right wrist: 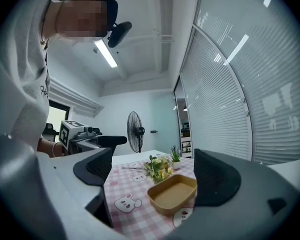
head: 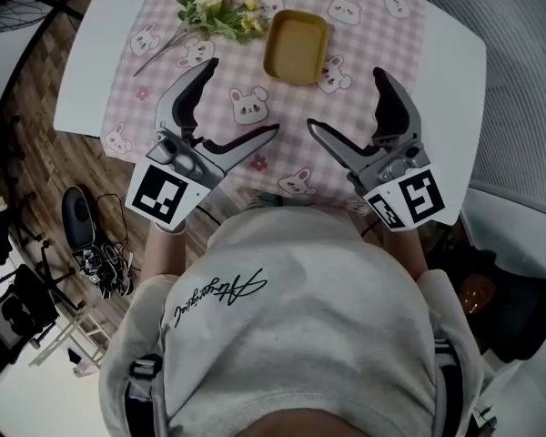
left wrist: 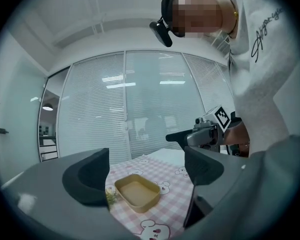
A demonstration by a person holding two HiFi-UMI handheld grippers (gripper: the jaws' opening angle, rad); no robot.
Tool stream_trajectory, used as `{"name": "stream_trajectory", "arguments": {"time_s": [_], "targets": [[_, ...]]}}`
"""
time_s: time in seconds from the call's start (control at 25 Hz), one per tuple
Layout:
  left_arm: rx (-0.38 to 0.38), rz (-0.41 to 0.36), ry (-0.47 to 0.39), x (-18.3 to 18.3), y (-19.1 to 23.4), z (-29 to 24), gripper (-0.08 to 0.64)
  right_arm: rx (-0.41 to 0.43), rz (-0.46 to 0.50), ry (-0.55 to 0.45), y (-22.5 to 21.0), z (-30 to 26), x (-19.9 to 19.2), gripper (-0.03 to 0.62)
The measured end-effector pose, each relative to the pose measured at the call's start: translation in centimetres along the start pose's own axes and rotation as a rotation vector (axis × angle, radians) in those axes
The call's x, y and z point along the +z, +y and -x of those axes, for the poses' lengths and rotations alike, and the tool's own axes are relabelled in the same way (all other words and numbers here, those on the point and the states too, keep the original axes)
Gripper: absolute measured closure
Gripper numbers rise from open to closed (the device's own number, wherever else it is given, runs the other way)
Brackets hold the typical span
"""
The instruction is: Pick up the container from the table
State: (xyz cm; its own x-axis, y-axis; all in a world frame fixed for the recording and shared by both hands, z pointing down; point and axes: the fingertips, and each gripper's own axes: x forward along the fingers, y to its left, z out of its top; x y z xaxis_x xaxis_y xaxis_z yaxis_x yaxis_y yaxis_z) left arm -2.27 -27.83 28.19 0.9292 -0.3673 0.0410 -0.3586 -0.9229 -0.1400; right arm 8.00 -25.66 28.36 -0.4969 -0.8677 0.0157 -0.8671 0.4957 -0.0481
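Table (head: 455, 71): white, and it carries everything. Bare top shows along its right and left edges.
Tablecloth (head: 364, 35): pink check with rabbit prints, running from the near edge to the far edge down the middle.
Left gripper (head: 242, 96): jaws wide apart with nothing between them. I hold it over the cloth, nearer the near edge than the container is.
Right gripper (head: 344, 98): jaws likewise wide apart and empty, level with the left one. Neither touches the container.
Flowers (head: 220, 7): a loose bunch near the far edge, just beside the container's left wall. I cannot tell whether they touch.
Container (head: 296, 45): a shallow mustard tray with rounded corners, empty and upright. It sits on the far half of the cloth, about midway between the left and right edges.
Handling, my judgement: probably light and thin-walled, stiff enough for a pinch, smooth and so liable to slip or tip if taken at one corner.
Hold, my judgement: the near short wall, one jaw inside and one outside, clear of the flowers.
Head view only: the tray's place on the cloth and both grippers together.
Gripper views only: wall height and bare interior. The right gripper view also shows a fan (right wrist: 135, 131) beyond the table.
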Motion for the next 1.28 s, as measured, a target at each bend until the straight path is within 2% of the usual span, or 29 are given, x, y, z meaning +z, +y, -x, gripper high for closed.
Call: {"name": "stream_trajectory", "arguments": {"time_s": [0.76,1.0,1.28], "targets": [[-0.043,0.007,0.109,-6.4,1.4,-5.7,0.105,0.061,0.007,0.247,-4.0,-4.2,-9.6,0.095],[-0.079,-0.036,0.174,-8.7,1.8,-6.8,0.106,0.063,0.016,0.344,-4.6,-5.2,-12.4,0.100],[-0.089,0.003,0.245,-12.2,2.5,-7.4,0.106,0.049,0.021,0.420,-5.0,-6.2,-15.2,0.110]]}}
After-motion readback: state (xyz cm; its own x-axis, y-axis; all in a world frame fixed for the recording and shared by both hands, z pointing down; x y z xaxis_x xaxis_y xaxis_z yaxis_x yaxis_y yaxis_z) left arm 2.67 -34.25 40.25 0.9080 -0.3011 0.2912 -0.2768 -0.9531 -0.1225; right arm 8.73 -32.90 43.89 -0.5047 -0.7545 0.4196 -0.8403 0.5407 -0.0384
